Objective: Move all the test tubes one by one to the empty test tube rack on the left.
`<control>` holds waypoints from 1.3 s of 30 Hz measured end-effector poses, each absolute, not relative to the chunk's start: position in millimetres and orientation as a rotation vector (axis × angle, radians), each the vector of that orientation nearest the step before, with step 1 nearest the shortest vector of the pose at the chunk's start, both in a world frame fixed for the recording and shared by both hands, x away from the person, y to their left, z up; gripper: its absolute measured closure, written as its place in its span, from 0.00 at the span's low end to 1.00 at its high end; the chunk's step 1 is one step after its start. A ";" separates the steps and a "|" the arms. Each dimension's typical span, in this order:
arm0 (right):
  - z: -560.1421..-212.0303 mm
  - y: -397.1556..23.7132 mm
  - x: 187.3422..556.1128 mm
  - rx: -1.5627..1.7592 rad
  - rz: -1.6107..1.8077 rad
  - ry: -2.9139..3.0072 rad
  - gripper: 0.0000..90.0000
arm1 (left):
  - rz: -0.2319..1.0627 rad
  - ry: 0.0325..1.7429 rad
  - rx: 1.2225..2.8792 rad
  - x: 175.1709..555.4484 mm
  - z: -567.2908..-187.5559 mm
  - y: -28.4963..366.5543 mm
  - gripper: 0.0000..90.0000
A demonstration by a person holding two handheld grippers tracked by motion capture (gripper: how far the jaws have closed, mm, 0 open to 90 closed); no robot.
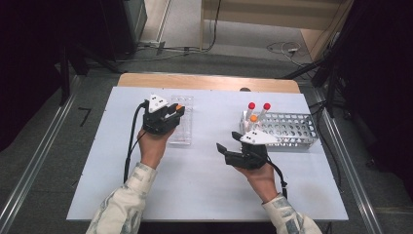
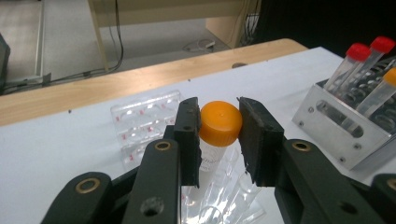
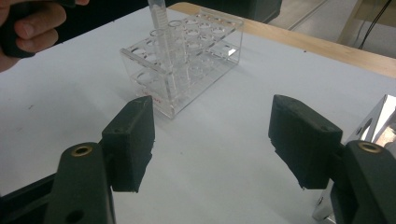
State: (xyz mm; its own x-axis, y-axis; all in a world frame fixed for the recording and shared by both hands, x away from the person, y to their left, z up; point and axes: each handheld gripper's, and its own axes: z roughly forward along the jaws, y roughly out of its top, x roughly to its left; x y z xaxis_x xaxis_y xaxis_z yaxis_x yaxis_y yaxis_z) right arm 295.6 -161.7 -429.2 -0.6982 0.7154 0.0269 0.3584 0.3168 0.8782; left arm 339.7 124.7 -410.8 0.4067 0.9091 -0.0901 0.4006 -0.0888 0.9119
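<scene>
My left gripper (image 1: 176, 109) is shut on an orange-capped clear tube (image 2: 219, 125), with the jaws pressing on the cap from both sides. The tube (image 3: 159, 23) stands upright over the clear plastic rack (image 1: 181, 127), and its lower end reaches into one of the wells. My right gripper (image 1: 228, 140) is open with nothing between its jaws, low over the white table between the two racks. A metal rack (image 1: 292, 130) to its right holds two red-capped tubes (image 1: 252, 106) (image 1: 266, 107) and one orange-capped tube (image 1: 253, 119).
The white table (image 1: 204, 190) has a wooden strip (image 1: 209, 82) along its far edge. Cables lie on the floor behind it. In the right gripper view, the metal rack (image 3: 379, 122) sits close beside the right-hand jaw.
</scene>
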 end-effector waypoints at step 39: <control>-427.9 -187.4 299.0 1.010 1.315 2.170 0.33 | 0.560 1.224 1.642 327.7 -412.1 129.9 0.29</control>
State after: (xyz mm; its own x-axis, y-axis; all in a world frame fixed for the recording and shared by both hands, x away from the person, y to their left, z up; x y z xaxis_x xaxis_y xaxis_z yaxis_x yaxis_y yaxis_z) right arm 299.0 -187.4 -427.9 -0.6545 0.7557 0.0243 0.3712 0.2932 0.8811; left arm 327.7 129.9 -412.1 0.3874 0.9043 -0.1795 0.4551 -0.0182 0.8903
